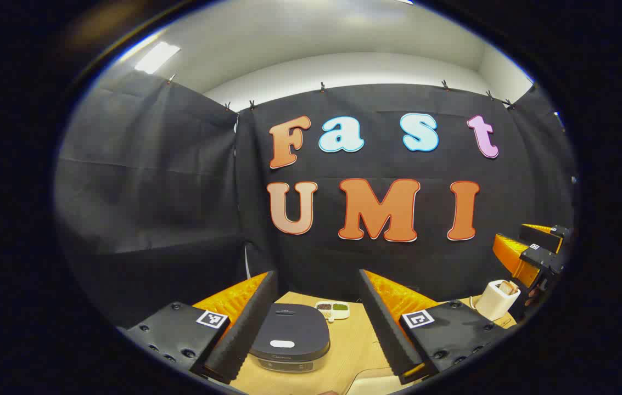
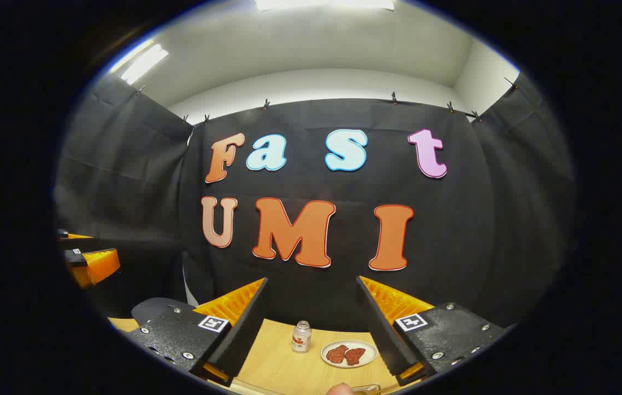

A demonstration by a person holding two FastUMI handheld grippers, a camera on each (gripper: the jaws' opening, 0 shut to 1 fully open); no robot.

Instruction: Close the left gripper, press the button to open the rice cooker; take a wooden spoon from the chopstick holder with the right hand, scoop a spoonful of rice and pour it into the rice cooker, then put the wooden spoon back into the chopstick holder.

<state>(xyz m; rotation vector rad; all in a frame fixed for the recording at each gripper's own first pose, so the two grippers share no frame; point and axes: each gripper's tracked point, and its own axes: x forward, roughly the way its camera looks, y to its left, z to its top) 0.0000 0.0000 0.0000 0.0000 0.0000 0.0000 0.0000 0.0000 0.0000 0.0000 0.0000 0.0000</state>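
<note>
In the left gripper view my left gripper [image 1: 317,277] stands open above the table, nothing between its fingers. Below and between them sits the black rice cooker [image 1: 289,336], lid down, a white oval button [image 1: 282,344] near its front. At the right edge stands the white chopstick holder [image 1: 497,299] with a wooden spoon handle [image 1: 506,286] sticking out; the right gripper [image 1: 527,247] hovers just behind and above it. In the right gripper view my right gripper [image 2: 312,281] is open and empty. The left gripper [image 2: 83,252] shows far left.
A small white divided dish of grains [image 1: 332,310] lies behind the cooker on the wooden table [image 1: 354,345]. Ahead of the right gripper stand a small glass jar [image 2: 301,336] and a plate with red pieces [image 2: 349,354]. Black cloth walls close the back and sides.
</note>
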